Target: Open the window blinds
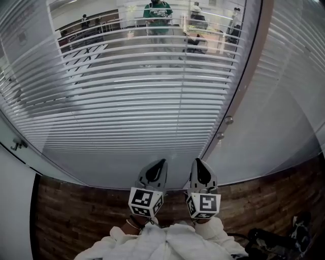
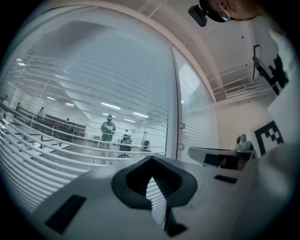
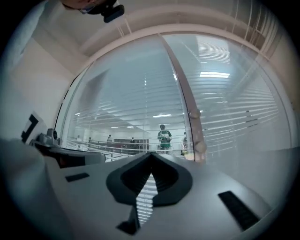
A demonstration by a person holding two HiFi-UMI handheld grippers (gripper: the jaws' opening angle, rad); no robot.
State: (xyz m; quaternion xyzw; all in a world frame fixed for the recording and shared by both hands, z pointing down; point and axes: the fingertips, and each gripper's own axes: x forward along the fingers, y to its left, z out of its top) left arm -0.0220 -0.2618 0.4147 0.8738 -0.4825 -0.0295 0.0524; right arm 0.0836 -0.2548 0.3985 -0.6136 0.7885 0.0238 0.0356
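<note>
White slatted blinds (image 1: 147,101) hang behind a large glass pane, and their slats are tilted enough that an office shows through. Two small round knobs (image 1: 228,120) sit one above the other on the frame post (image 1: 246,81) to the right of this pane. In the right gripper view the knobs (image 3: 194,114) are just right of centre. My left gripper (image 1: 163,161) and right gripper (image 1: 196,161) are side by side low in the head view. Both point at the glass below the blinds, short of it. Each is shut with nothing between the jaws, as the left gripper (image 2: 151,158) and right gripper (image 3: 151,153) show in their own views.
A second pane to the right has blinds (image 1: 297,76) with flatter, more closed slats. A person in green (image 1: 157,12) stands beyond the glass among desks. A white wall (image 1: 12,203) is at the left, a dark wood floor (image 1: 76,218) lies below, and a black object (image 1: 274,241) is at the lower right.
</note>
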